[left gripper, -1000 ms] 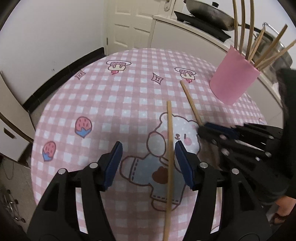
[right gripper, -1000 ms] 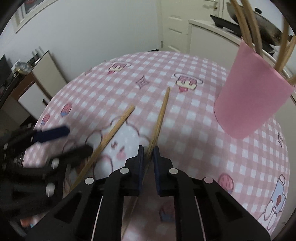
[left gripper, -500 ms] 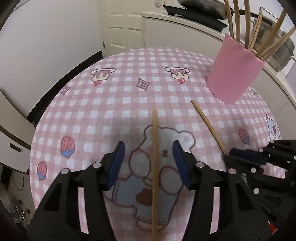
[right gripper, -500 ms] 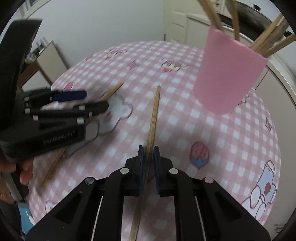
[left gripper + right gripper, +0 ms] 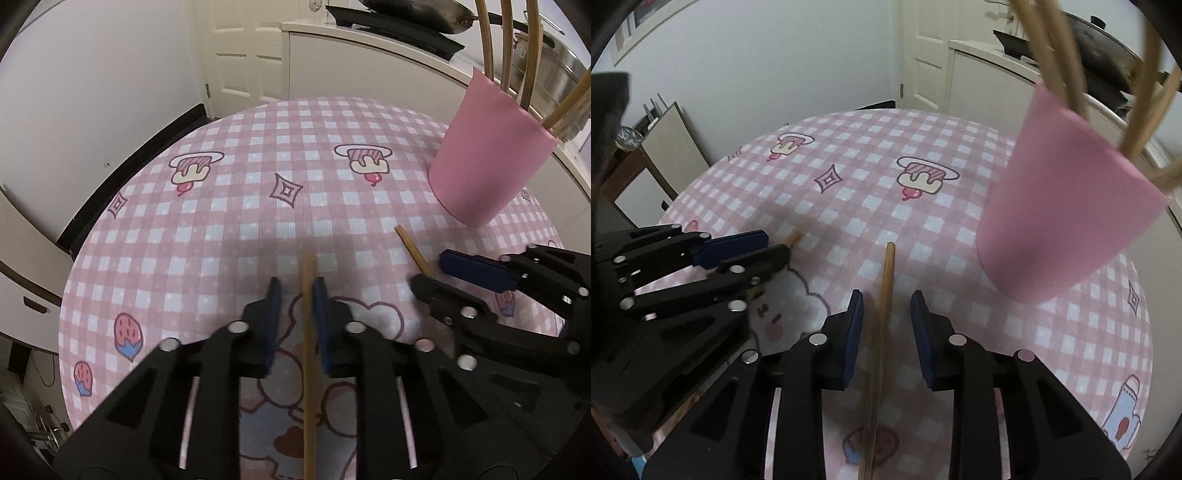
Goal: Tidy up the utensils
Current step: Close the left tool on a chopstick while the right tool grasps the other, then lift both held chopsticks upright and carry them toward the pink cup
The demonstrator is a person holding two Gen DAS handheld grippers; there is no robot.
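**Two chopsticks in hand-off: left closing on one, right letting go of the other**

Left wrist view. The left gripper [image 5: 297, 295] has just been closing; its blue pads now sit nearly together with a chopstick [image 5: 308, 354] between them. The right pad looks pressed to the stick; a sliver of gap shows on the left side, and motion blur prevents a firm call, so I read it as clamped or very nearly so. The stick's long axis runs along the gripper's fingers, far tip pointing away across the checked tablecloth [image 5: 229, 206]. The pink cup [image 5: 487, 162], already holding several chopsticks, stands to the upper right, well apart. The right gripper [image 5: 439, 273] appears at the right edge beside a second chopstick [image 5: 412, 249].

Right wrist view. The right gripper [image 5: 886, 306] has just been opening: jaws stand apart, neither pad touching the second chopstick [image 5: 882, 314] lying between them. Its axis points away and slightly right, tip near the pink cup [image 5: 1067, 218] but not touching it. The left gripper [image 5: 764, 247] shows at the left.

Judgement: pick-up step for the left stick. Next move calls for lifting, tipping the stick upright, and lowering it into the cup.
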